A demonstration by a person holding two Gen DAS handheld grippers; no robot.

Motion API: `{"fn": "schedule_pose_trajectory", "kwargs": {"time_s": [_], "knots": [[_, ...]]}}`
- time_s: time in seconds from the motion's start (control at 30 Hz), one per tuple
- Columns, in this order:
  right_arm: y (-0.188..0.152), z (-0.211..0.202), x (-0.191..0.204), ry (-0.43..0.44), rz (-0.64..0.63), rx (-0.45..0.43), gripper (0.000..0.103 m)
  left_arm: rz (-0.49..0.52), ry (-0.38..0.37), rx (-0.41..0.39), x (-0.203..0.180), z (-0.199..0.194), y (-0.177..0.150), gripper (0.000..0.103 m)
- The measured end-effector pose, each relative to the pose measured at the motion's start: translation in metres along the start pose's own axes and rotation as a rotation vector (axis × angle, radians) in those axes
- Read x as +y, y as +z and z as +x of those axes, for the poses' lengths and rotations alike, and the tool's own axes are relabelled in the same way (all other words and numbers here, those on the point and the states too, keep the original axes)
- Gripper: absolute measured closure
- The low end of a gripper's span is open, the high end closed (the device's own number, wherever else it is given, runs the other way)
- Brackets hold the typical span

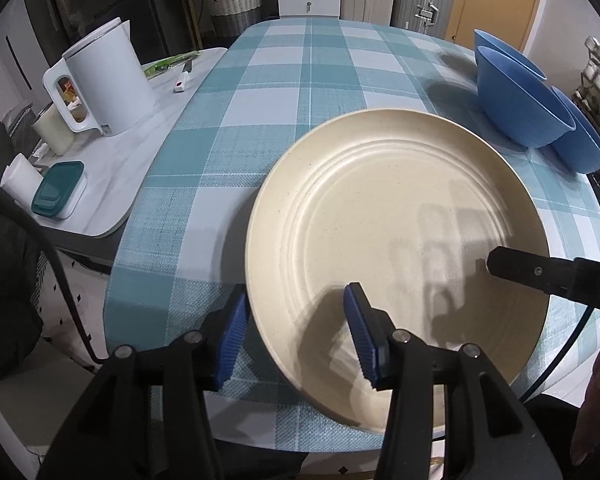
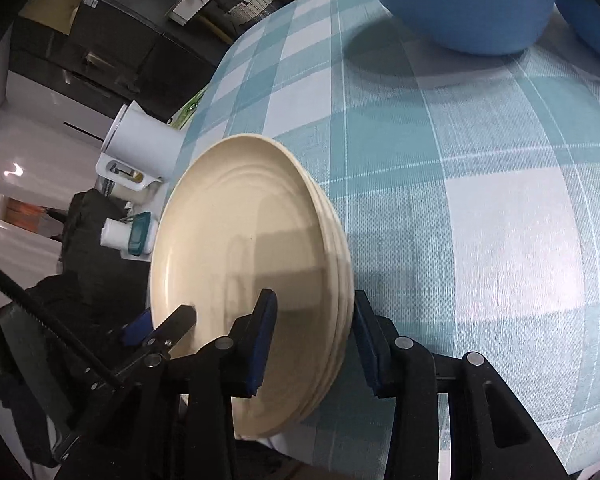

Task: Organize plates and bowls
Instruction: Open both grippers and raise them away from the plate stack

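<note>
A stack of cream plates (image 1: pixel 400 216) lies on the teal checked tablecloth (image 1: pixel 284 80), close to the table's near edge. My left gripper (image 1: pixel 296 336) is open and straddles the stack's near-left rim, with one pad outside on the cloth and the other over the top plate. My right gripper (image 2: pixel 312 344) is also open and straddles the opposite rim of the stack (image 2: pixel 252 240). One of its fingers (image 1: pixel 520 272) hovers over the top plate. Three blue bowls (image 1: pixel 524 100) stand at the far right, and the nearest bowl (image 2: pixel 460 4) is open side up.
A white kettle (image 1: pixel 104 80), a teal-lidded box (image 1: pixel 58 188) and a small knife (image 1: pixel 182 80) sit on a white side surface to the left. The cloth beyond the plates is bare. A hand (image 1: pixel 596 400) shows at the lower right.
</note>
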State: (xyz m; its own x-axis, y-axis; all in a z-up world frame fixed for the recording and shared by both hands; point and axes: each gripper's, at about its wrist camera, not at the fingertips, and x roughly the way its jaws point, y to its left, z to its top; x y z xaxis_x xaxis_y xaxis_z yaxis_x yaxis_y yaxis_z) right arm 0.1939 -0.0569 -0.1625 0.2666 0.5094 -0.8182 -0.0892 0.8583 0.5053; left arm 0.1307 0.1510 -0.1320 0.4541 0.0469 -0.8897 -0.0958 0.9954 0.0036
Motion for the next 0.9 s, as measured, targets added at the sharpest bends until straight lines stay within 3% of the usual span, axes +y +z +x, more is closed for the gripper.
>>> {"fn": "schedule_pose_trajectory", "kwargs": {"time_s": [0.33,0.5,0.9], "knots": [[0.019,0.017,0.015,-0.013,-0.058,-0.084,0.064,-0.041,0.047,0.017,0.005,0.008,0.015,0.054],[0.028,0.032,0.028,0.017,-0.102,-0.11,0.064,-0.059,0.071,-0.037,0.022,0.016,0.026,0.053],[0.038,0.038,0.045,-0.001,-0.2,-0.157,0.062,-0.098,0.136,-0.055,0.034,0.024,0.041,0.05]]}}
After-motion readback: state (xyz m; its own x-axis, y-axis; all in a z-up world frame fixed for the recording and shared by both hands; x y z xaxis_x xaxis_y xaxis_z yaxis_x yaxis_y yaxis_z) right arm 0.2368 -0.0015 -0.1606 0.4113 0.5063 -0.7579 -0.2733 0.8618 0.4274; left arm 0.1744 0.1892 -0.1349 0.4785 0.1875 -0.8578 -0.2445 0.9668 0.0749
